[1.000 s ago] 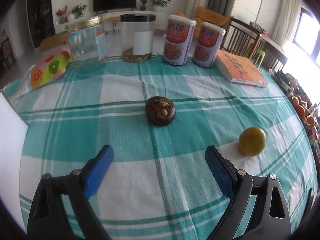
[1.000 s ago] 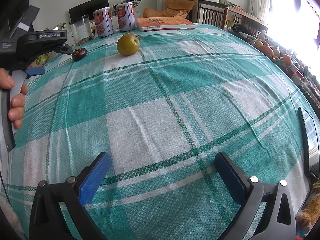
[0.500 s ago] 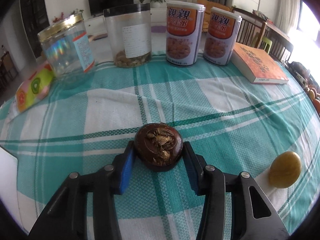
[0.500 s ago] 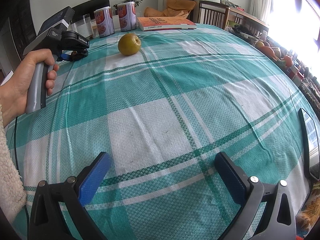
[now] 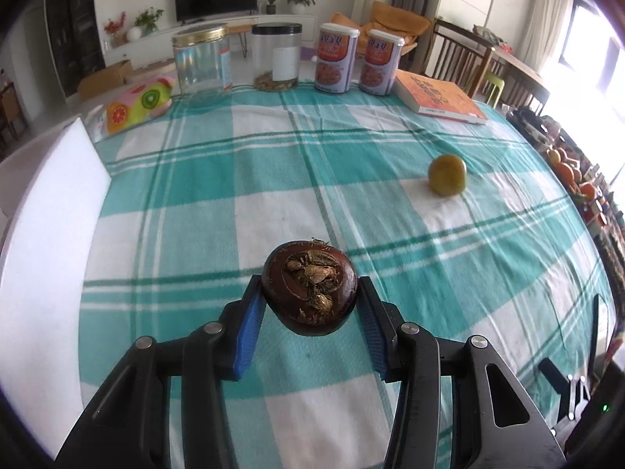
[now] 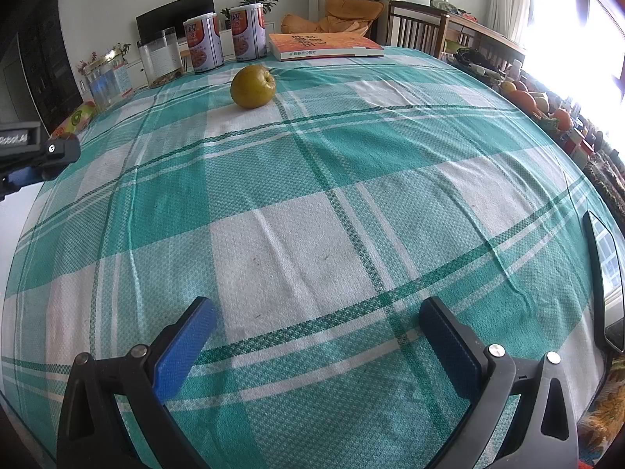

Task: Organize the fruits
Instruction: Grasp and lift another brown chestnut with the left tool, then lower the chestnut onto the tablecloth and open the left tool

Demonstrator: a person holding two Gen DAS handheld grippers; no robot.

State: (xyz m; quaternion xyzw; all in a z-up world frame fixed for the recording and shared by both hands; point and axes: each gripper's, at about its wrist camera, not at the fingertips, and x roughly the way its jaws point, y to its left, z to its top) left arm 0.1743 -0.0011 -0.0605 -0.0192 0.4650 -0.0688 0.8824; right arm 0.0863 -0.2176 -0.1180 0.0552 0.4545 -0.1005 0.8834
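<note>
A dark brown mangosteen [image 5: 310, 287] with a dried calyx on top is clamped between the blue pads of my left gripper [image 5: 310, 305], which is shut on it and holds it above the checked tablecloth. A yellow-green pear [image 5: 447, 175] lies on the cloth to the right and farther off; the right wrist view shows the same pear [image 6: 252, 86] at the far middle. My right gripper [image 6: 316, 342] stands open over bare cloth, nothing between its fingers. The body of the left gripper [image 6: 35, 154] shows at that view's left edge.
Along the far edge stand two clear jars [image 5: 201, 60], two printed cans [image 5: 336, 60] and an orange book [image 5: 441, 95]. A fruit-patterned packet [image 5: 136, 105] and a white box [image 5: 43, 242] lie at the left. A tablet [image 6: 603, 269] lies at the right edge.
My left gripper went forward to the mangosteen, shut on it, then drew back toward the near side with it lifted off the cloth. The right gripper kept still.
</note>
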